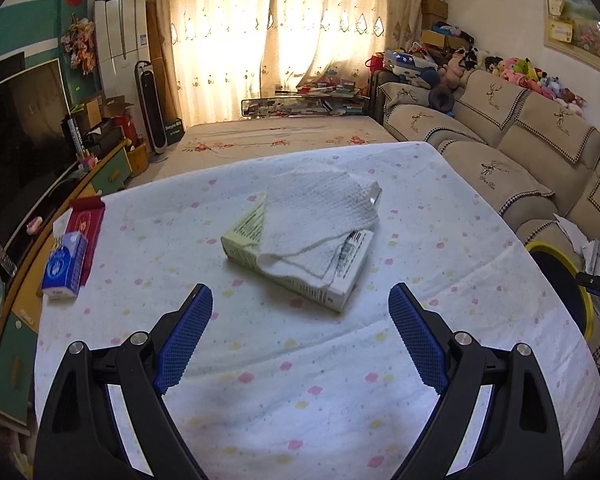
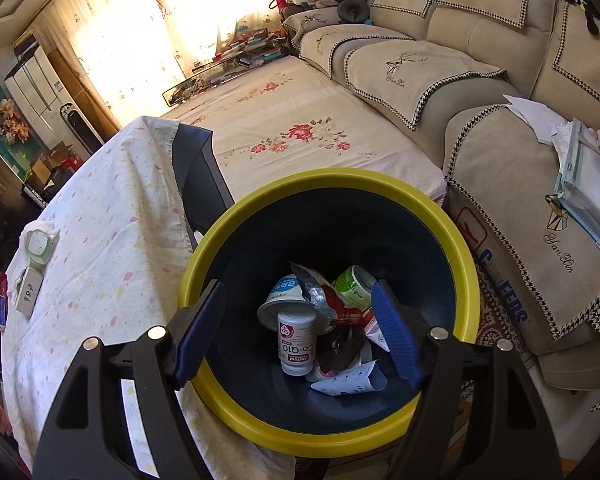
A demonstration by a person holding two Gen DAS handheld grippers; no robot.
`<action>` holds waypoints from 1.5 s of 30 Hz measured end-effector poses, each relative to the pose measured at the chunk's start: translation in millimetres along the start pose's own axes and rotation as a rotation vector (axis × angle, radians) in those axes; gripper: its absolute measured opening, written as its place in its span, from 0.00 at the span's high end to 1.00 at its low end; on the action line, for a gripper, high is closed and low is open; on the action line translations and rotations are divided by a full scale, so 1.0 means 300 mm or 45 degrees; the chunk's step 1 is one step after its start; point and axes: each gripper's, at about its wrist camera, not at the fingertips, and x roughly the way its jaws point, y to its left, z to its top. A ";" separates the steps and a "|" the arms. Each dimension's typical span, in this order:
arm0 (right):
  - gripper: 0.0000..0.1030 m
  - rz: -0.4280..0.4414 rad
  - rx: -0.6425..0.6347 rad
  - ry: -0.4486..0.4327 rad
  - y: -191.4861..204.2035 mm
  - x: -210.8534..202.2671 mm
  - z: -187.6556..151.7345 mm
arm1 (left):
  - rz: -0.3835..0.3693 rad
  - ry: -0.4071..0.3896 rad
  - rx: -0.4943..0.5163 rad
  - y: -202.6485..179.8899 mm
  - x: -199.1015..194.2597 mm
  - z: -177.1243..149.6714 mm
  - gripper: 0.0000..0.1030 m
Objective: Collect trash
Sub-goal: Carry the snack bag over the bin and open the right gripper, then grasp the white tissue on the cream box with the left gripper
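Note:
A carton (image 1: 243,236), pale green on its side and white at its end, lies in the middle of the table (image 1: 300,400) with a white paper towel (image 1: 316,216) draped over it. My left gripper (image 1: 300,287) hovers just in front of the carton, open and holding nothing. Off the table's right edge stands a dark blue bin with a yellow rim (image 2: 466,264). In it lie a white Co-Q10 bottle (image 2: 295,340), cups and wrappers. My right gripper (image 2: 297,288) hangs over the bin's mouth, open, with nothing between its fingers. The towel (image 2: 39,227) and carton (image 2: 27,292) show far left.
A blue tissue pack (image 1: 63,268) and a red pack (image 1: 85,220) lie at the table's left edge. A beige sofa (image 2: 500,80) runs along the right, with papers (image 2: 580,168) on it. A floral-sheeted platform (image 2: 300,132) lies beyond the bin. A TV cabinet (image 1: 111,176) stands left.

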 end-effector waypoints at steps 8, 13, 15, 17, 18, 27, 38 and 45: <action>0.31 0.025 0.020 0.006 -0.036 0.001 -0.006 | -0.027 0.082 0.003 -0.013 0.204 0.136 0.15; 0.30 0.036 0.027 -0.013 -0.049 -0.016 -0.002 | -0.027 0.129 -0.001 -0.001 0.289 0.163 0.23; 0.30 0.038 0.026 -0.016 -0.050 -0.021 -0.001 | -0.032 0.154 -0.002 0.002 0.315 0.167 0.28; 0.30 0.038 0.026 -0.014 -0.050 -0.021 -0.001 | -0.022 0.148 0.007 0.002 0.328 0.171 0.29; 0.30 0.038 0.025 -0.012 -0.049 -0.020 -0.001 | -0.022 0.149 0.014 0.000 0.331 0.173 0.29; 0.30 0.044 0.013 -0.010 -0.031 -0.023 -0.003 | -0.027 0.121 0.047 -0.007 0.323 0.172 0.57; 0.30 0.063 0.020 -0.021 -0.035 -0.036 -0.002 | 0.016 0.089 0.060 0.015 0.248 0.147 0.87; 0.30 0.092 0.030 -0.051 -0.052 -0.066 -0.001 | 0.028 0.005 0.106 0.002 0.049 0.147 0.87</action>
